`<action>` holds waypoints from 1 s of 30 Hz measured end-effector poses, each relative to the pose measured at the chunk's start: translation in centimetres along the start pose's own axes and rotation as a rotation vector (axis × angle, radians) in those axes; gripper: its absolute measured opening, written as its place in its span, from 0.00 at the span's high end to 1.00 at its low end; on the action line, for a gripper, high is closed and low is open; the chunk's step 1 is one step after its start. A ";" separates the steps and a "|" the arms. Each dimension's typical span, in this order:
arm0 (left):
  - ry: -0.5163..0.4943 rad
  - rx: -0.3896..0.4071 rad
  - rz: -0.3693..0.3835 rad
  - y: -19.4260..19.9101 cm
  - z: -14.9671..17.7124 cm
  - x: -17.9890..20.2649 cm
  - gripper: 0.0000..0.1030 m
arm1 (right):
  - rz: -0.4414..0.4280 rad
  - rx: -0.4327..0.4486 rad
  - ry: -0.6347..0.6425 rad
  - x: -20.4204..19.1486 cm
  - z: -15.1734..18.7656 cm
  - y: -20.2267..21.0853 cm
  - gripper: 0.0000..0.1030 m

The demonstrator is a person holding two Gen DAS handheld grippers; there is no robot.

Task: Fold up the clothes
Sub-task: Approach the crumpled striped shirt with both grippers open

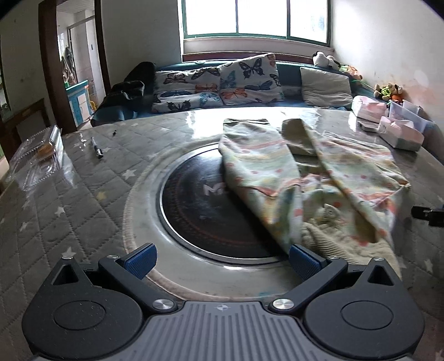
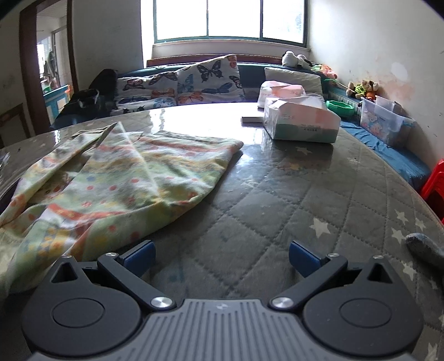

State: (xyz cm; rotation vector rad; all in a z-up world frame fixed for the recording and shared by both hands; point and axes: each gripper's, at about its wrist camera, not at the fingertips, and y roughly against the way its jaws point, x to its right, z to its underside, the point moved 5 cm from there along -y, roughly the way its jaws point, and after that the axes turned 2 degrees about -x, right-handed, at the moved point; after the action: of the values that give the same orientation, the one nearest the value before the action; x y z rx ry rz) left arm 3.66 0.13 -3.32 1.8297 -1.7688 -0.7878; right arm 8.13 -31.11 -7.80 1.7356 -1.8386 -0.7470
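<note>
We work at a round table (image 1: pixel 69 194) with a grey quilted cover with stars under a shiny clear sheet; behind it, in the upper part of both frames, there is a sofa with butterfly cushions (image 1: pixel 249 79) under a bright window (image 1: pixel 255 19). In the middle of the table sits a round black cooker plate (image 1: pixel 194 211).

In the left wrist view our left gripper (image 1: pixel 222 261) fills the bottom of the frame with its blue pads wide apart, and it holds nothing. The garment (image 1: pixel 313 180) lies in the centre and right of this frame; its near edge comes down just beside the right pad, but we cannot tell if it touches. The garment covers the right part of the cooker plate. At the right edge of this frame we see a dark part of the right gripper (image 1: pixel 427 213).

In the right wrist view our right gripper (image 2: pixel 221 258) is also wide open and empty, over bare cover. The garment (image 2: pixel 116 183) lies in the left half of this frame, and its lower edge is near the left pad.

The garment is pale green-yellow cloth with orange, red and yellow prints. It is rumpled, with two long parts that cross, and a ribbed cream inside shows at the near end.

Tissue packs (image 2: pixel 302 122) stand in the upper right, and a pen (image 1: pixel 97 148) and a clear plastic box (image 1: pixel 38 158) lie at the upper left.
</note>
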 end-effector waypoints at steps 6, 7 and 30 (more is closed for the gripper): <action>0.018 -0.010 0.022 0.4 0.5 1.1 0.00 | -0.015 0.060 0.053 -1.8 1.1 2.7 0.00; 0.021 -0.011 0.025 0.5 0.5 1.3 0.00 | -0.024 0.049 0.057 -1.9 1.3 2.9 0.00; 0.033 -0.039 0.044 1.5 2.2 3.2 0.00 | -0.097 0.055 0.103 -4.7 4.0 6.7 0.00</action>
State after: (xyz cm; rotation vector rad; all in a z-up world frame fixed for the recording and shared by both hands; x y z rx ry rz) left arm 1.06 -3.04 -4.12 1.7622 -1.7547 -0.7658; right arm 0.84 -25.94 -6.04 1.8735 -1.7320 -0.6363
